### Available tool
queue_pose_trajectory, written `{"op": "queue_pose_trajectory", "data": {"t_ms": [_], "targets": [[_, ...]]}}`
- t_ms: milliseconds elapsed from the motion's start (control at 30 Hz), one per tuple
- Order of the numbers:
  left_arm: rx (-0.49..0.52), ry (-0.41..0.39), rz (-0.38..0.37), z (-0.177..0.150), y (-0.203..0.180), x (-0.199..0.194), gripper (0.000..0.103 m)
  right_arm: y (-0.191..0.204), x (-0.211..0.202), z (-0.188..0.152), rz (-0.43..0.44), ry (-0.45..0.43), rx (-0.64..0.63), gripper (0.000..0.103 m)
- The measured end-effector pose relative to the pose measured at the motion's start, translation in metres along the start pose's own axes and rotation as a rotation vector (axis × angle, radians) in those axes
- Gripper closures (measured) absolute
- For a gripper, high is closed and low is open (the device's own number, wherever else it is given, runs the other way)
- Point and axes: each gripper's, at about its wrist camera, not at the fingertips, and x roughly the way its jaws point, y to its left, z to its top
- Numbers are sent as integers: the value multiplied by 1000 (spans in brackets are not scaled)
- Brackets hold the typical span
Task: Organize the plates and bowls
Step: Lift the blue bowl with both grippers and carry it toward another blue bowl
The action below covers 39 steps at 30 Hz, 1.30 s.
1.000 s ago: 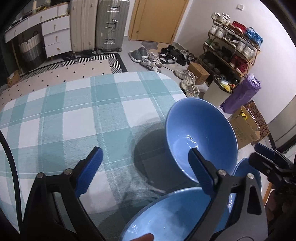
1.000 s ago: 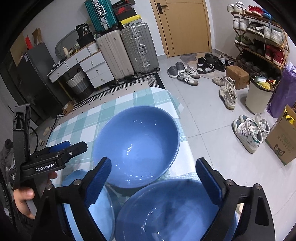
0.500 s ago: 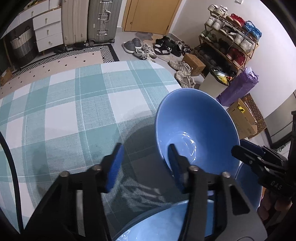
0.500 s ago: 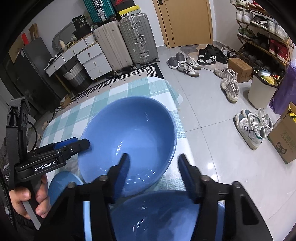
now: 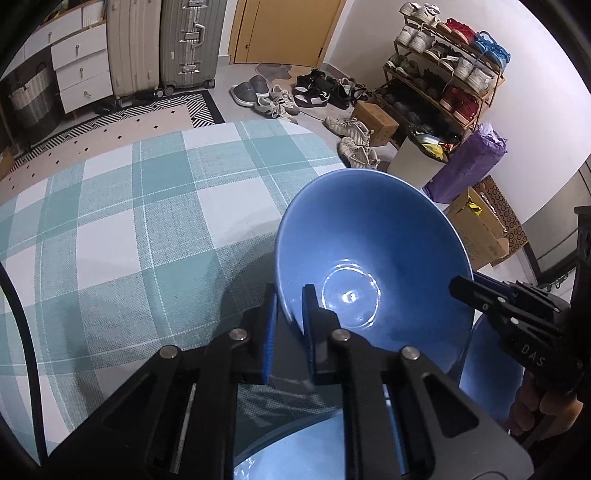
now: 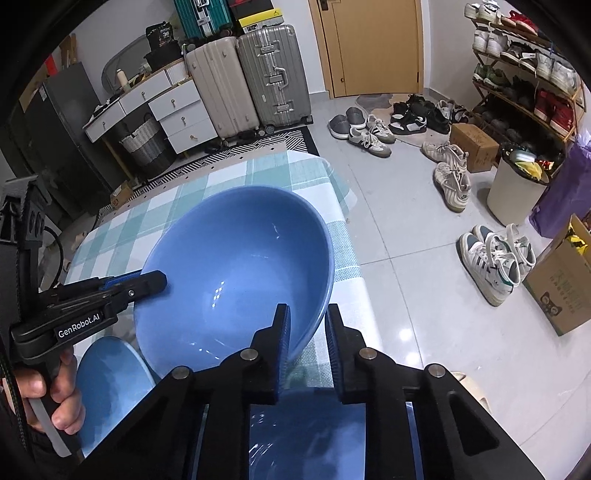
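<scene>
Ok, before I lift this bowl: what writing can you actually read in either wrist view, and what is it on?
"GenRobot.AI": white lettering on the side of the left gripper, in the right wrist view.
"DAS": pale letters on the body of the right gripper, in the left wrist view.
"36": on the black box atop the white dresser.
Print on the cardboard box by the right edge: too blurred to read.

"genrobot.ai" on the left tool; "das" on the right tool.

A home entryway: shoe rack, suitcases, door.
</scene>
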Motion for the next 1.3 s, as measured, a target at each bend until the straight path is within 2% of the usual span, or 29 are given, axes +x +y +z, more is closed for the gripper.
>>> {"op": "queue_pose_trajectory", "data": {"t_ms": [233, 567, 1033, 1300], "targets": [[-1, -6, -1, 0, -1, -1, 93, -1, -1, -1, -1, -1, 3, 85], [13, -62, -7, 1, -11, -27, 93, 1, -19, -1, -8, -39, 0, 85], [29, -138, -7, -11, -31, -100, 93, 19, -77, -7, -10, -120, -28, 85], [40, -203, 4, -27, -45, -165, 93, 34, -113, -13, 6, -161, -46, 85]]}}
